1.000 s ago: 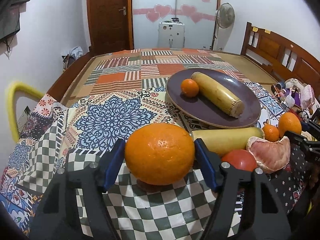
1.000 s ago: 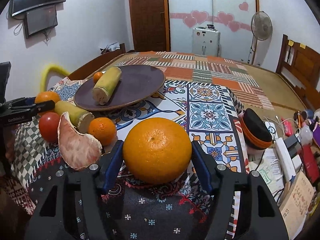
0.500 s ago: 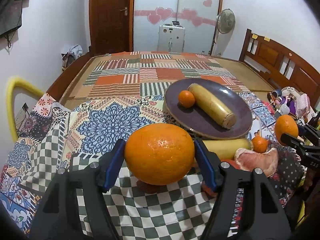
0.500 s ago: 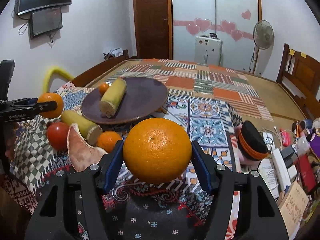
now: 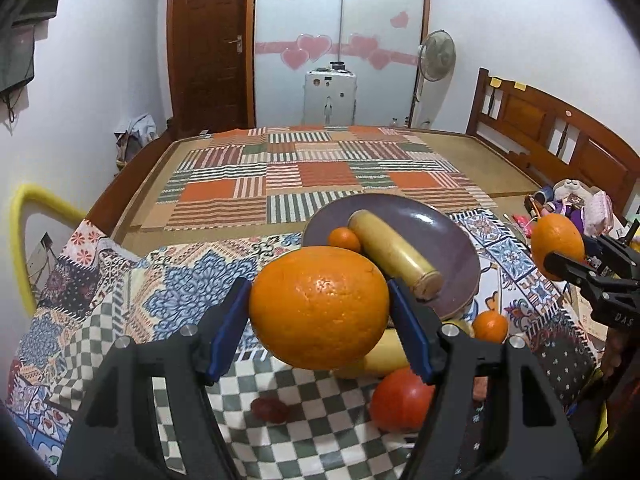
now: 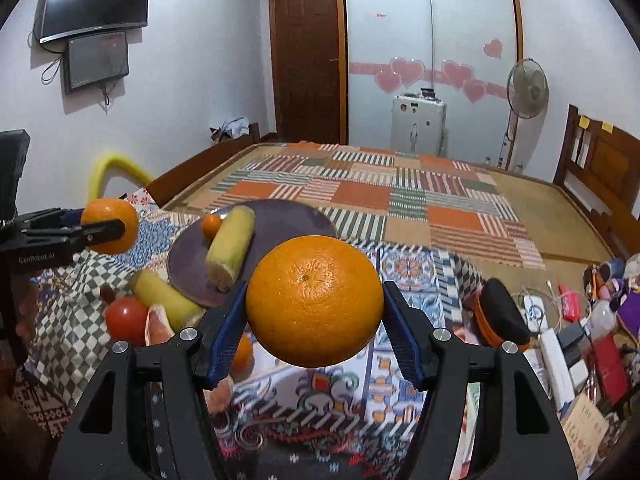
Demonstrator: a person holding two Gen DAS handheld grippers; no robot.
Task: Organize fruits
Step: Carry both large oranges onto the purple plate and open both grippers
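Observation:
My left gripper (image 5: 320, 312) is shut on a large orange (image 5: 320, 306) and holds it in the air above the bed. My right gripper (image 6: 314, 304) is shut on another large orange (image 6: 314, 300), also lifted. Each held orange shows in the other view: the right one (image 5: 556, 242), the left one (image 6: 110, 226). A purple plate (image 5: 440, 236) carries a small tangerine (image 5: 344, 239) and a yellow cane piece (image 5: 394, 256). On the cloth lie a tomato (image 5: 400, 398), a second yellow piece (image 6: 166, 300), a small tangerine (image 5: 490, 326) and a pomelo segment (image 6: 158, 326).
A small dark red fruit (image 5: 270, 410) lies on the checked cloth. Clutter of boxes, a black-and-orange case (image 6: 500, 314) and toys sits at the right. A wooden headboard (image 5: 560, 136) stands right, a yellow tube (image 5: 24, 216) left, a fan (image 6: 528, 90) behind.
Both grippers have risen with their oranges, so the bed and plate sit lower and farther in both views. The loose fruit has not moved.

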